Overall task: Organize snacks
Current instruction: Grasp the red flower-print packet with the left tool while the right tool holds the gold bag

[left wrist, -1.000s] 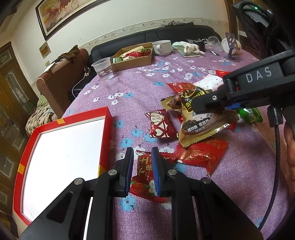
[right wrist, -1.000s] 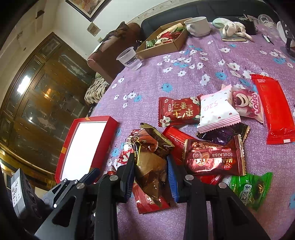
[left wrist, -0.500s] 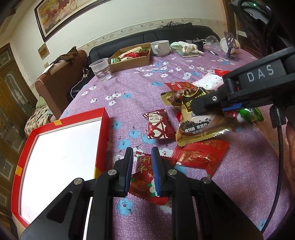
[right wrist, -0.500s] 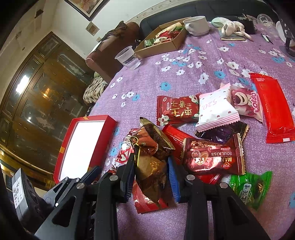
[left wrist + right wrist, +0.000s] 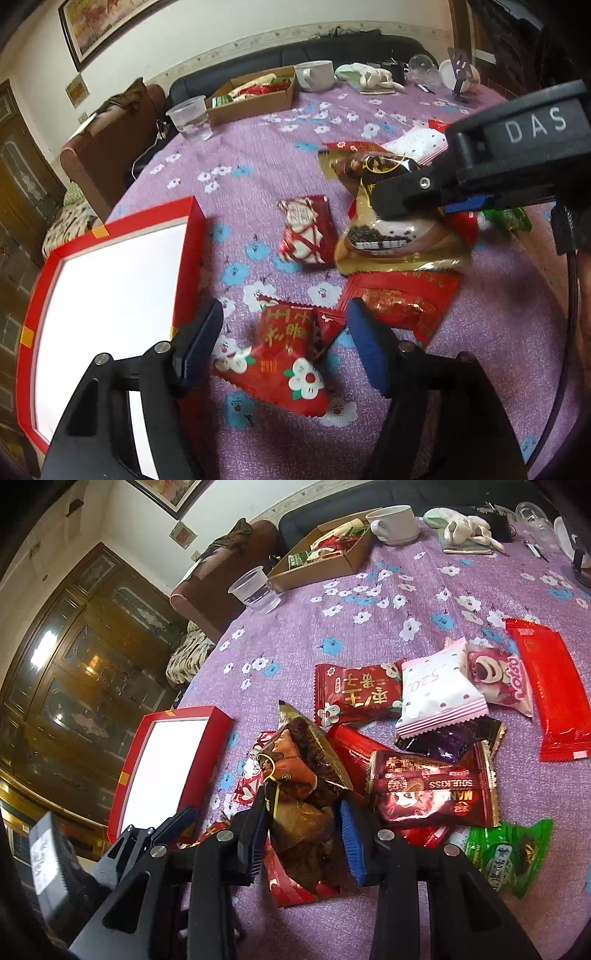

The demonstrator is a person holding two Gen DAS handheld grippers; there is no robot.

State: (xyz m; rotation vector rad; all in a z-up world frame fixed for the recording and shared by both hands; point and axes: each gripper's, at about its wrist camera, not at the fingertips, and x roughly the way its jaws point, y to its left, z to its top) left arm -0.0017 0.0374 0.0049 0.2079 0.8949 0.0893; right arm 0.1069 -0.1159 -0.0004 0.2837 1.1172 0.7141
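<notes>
Right hand-held gripper (image 5: 303, 823) is clamped on a brown-and-gold snack packet (image 5: 299, 775), pinched between both fingers and held slightly above the pile of snacks on the desk (image 5: 369, 572). Left hand-held gripper (image 5: 284, 332) stands wide open with nothing held, its fingers either side of a red flower-print packet (image 5: 284, 354) lying flat on the purple floral cloth. Just to the right of that packet lies a red foil packet (image 5: 399, 299); farther off lies a red-and-white packet (image 5: 306, 230).

In the right wrist view, the pile to the right of the held packet includes a dark red SOULKISS packet (image 5: 432, 786), a green packet (image 5: 506, 853), a pink-and-white packet (image 5: 439, 698), a bear-print packet (image 5: 495, 672) and a long red packet (image 5: 546, 686).

A red box with a white inside (image 5: 188, 229) sits at the near left edge of the desk. On the far side stand a clear plastic cup (image 5: 255, 589), a cardboard box of snacks (image 5: 325, 561) and a white mug (image 5: 395, 522).
</notes>
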